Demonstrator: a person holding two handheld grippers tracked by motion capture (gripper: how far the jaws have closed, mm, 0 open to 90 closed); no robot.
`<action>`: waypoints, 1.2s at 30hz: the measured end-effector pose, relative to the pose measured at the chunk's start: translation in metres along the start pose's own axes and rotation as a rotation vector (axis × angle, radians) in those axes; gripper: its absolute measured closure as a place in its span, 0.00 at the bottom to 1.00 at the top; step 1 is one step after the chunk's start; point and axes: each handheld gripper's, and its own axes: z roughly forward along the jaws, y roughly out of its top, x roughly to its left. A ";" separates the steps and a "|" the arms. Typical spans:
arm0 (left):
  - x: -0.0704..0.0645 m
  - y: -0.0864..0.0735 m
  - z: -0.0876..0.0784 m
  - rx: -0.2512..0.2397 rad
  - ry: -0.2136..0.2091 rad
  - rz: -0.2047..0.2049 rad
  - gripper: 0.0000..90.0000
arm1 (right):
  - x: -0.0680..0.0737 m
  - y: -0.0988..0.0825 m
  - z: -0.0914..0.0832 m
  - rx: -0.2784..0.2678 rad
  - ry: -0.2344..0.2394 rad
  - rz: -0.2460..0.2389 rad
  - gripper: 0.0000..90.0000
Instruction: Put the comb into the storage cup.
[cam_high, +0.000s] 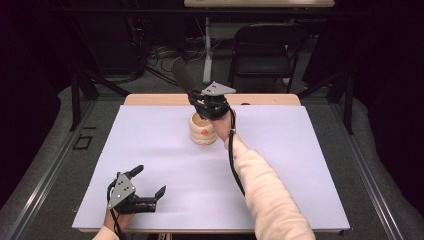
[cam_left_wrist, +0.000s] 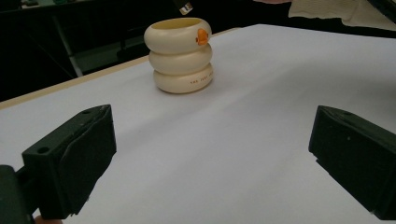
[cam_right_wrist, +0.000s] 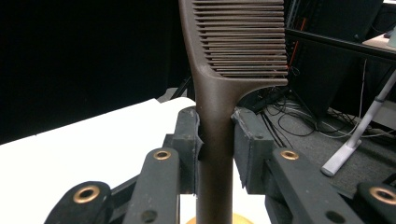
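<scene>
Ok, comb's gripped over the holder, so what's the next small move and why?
Probably lower the right gripper straight down. It is shut on the comb handle, whose lower end seems to sit over the open top of the cream ringed holder. The left gripper rests open, well clear, so nothing blocks the descent.

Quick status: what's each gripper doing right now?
Left gripper: open, holding nothing, low over the white table.
Right gripper: shut on the brown comb, above the cream ringed holder.
</scene>
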 end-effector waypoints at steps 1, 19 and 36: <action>0.000 0.000 0.000 0.000 0.000 0.002 0.01 | 0.000 0.000 0.000 0.000 -0.001 0.000 0.80; -0.001 0.000 -0.001 -0.002 0.002 -0.004 0.01 | -0.002 -0.012 0.007 0.012 0.005 0.019 0.80; 0.000 0.000 -0.001 -0.002 0.003 -0.001 0.01 | -0.005 -0.023 0.009 0.029 0.004 0.030 0.80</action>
